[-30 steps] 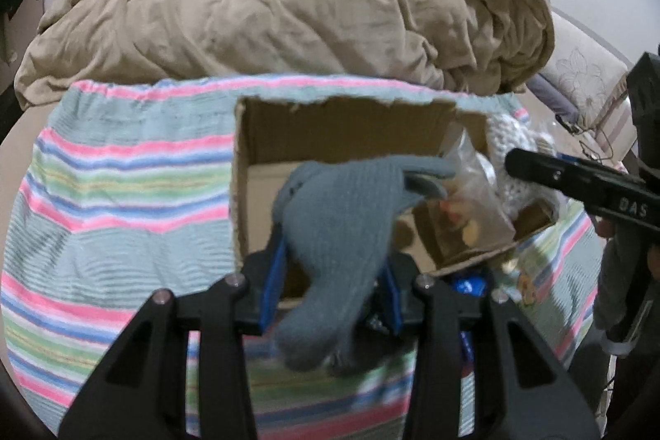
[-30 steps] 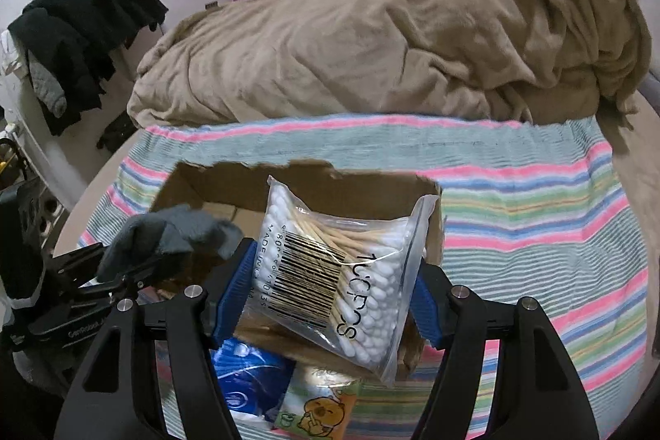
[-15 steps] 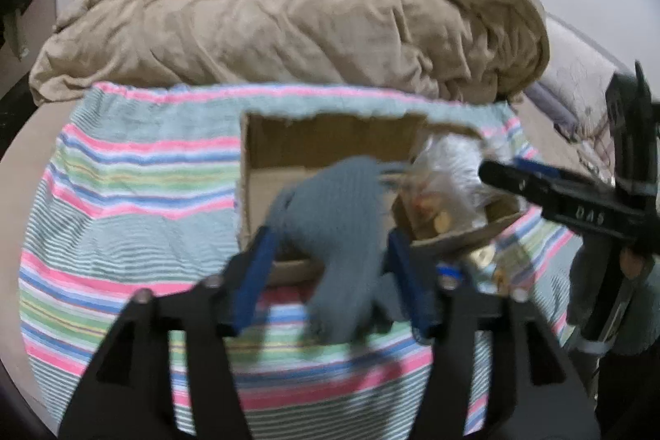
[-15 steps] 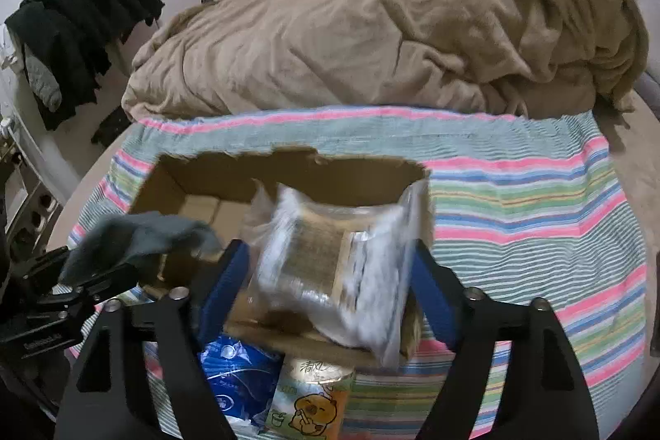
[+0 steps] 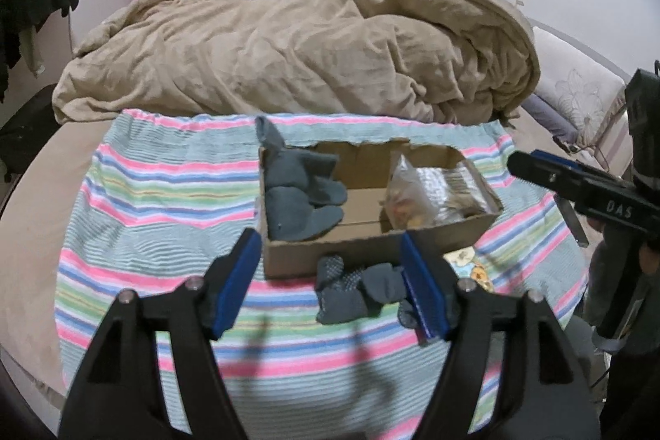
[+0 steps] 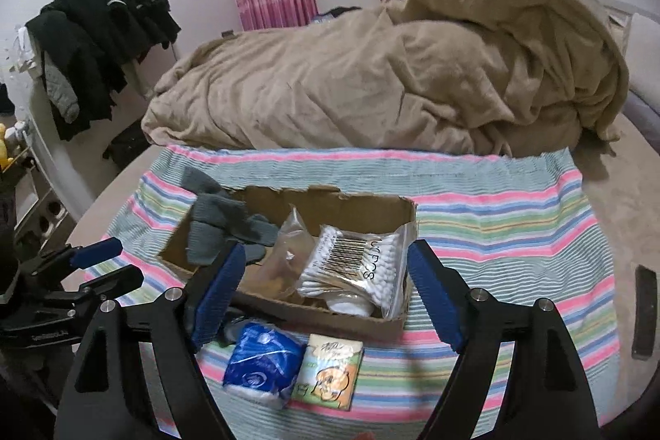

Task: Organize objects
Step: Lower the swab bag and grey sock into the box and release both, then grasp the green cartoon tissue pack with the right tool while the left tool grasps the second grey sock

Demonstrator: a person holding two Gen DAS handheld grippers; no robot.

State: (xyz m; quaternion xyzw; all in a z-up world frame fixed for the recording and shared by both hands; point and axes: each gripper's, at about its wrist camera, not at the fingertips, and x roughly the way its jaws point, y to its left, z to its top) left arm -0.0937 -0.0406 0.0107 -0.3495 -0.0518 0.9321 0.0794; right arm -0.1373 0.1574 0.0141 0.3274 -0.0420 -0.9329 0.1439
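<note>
A shallow cardboard box (image 5: 354, 248) (image 6: 387, 213) sits on a striped cloth. A grey glove (image 5: 301, 192) (image 6: 218, 225) lies in its left end. A bag of cotton swabs (image 6: 359, 267) (image 5: 445, 192) and a clear bag (image 6: 288, 254) lie in its right end. My left gripper (image 5: 330, 283) is open and empty, held above and in front of the box. My right gripper (image 6: 326, 289) is open and empty, just in front of the box. A second grey glove (image 5: 354, 291) lies on the cloth before the box.
A blue tissue pack (image 6: 264, 365) and a cartoon tissue pack (image 6: 330, 374) lie in front of the box. A big beige blanket (image 5: 309, 52) is heaped behind the cloth. Dark clothes (image 6: 103, 31) hang at the left. A dark phone-like object (image 6: 645, 312) lies at the right.
My left gripper opened and dropped the grey glove into the box, then pulled back. My right gripper opened and left the cotton swab bag in the box, then pulled back.
</note>
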